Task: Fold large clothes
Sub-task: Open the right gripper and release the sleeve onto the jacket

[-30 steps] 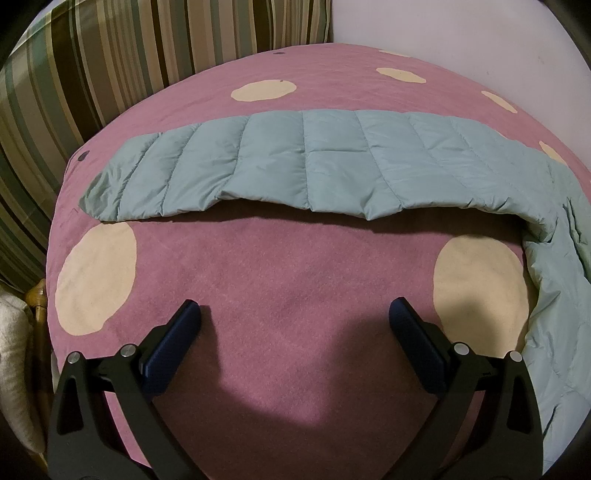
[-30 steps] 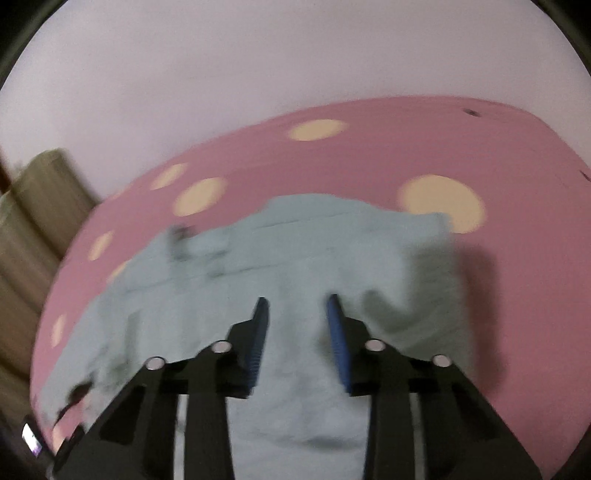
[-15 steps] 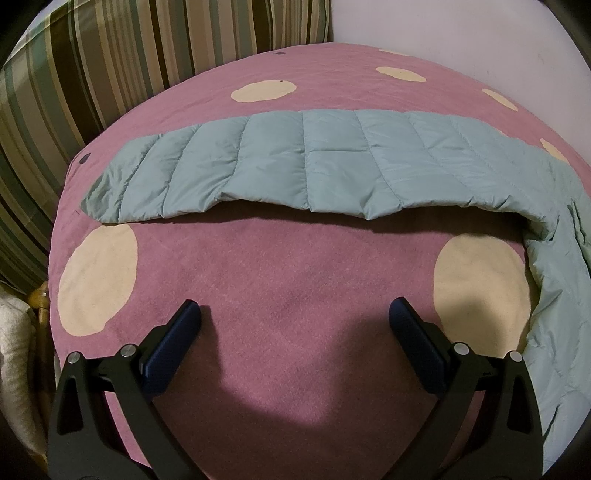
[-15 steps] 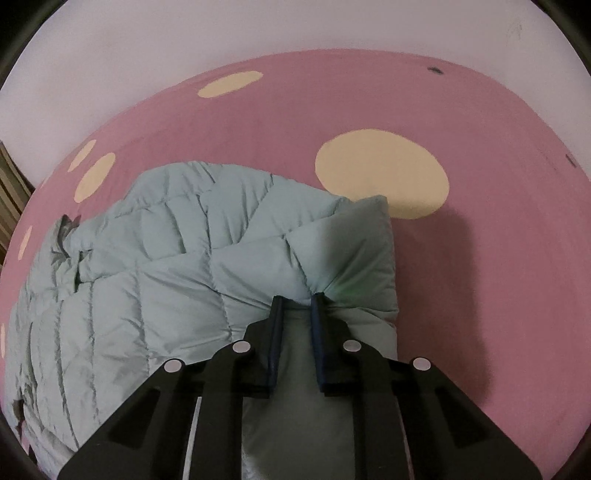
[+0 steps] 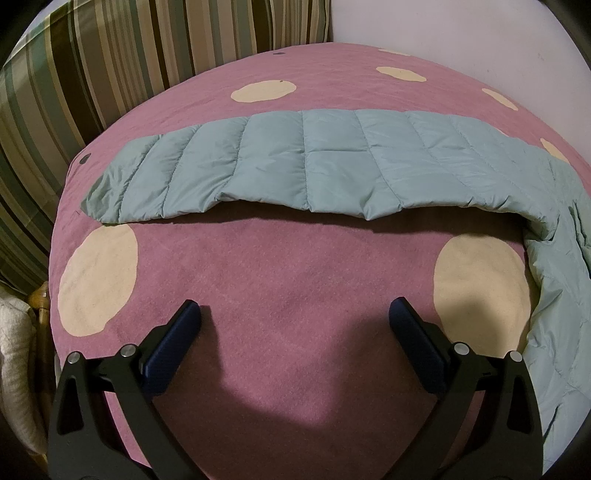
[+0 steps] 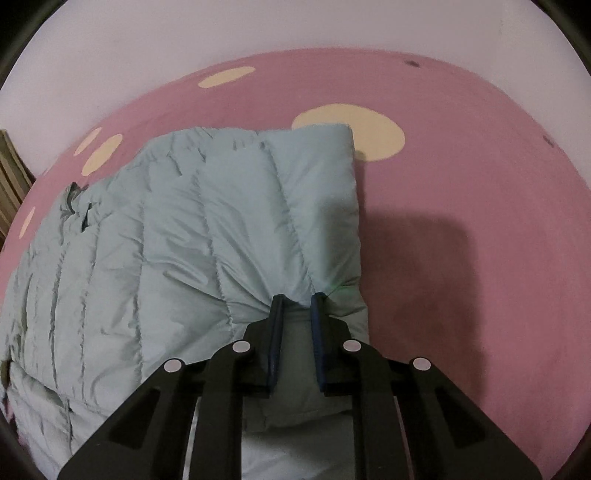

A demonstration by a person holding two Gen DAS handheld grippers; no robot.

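A pale teal quilted down jacket (image 6: 192, 229) lies on a pink bedspread (image 6: 461, 206) with cream dots. In the right wrist view my right gripper (image 6: 298, 301) is shut on a bunched fold of the jacket near its right edge, and the fabric puckers around the blue pads. One long quilted sleeve (image 5: 314, 170) stretches flat across the bed in the left wrist view, then bends down the right side. My left gripper (image 5: 295, 314) hovers open above bare bedspread (image 5: 288, 280), well short of the sleeve, with nothing between its fingers.
A striped curtain (image 5: 110, 62) hangs behind the bed at the left, and a plain pale wall (image 5: 461, 33) stands behind it at the right. A wicker chair with a white cloth (image 5: 18, 354) sits at the bed's left edge.
My right gripper went down onto the jacket and closed on a fold of it; the jacket's right part now lies stretched flatter. The left gripper has stayed put.
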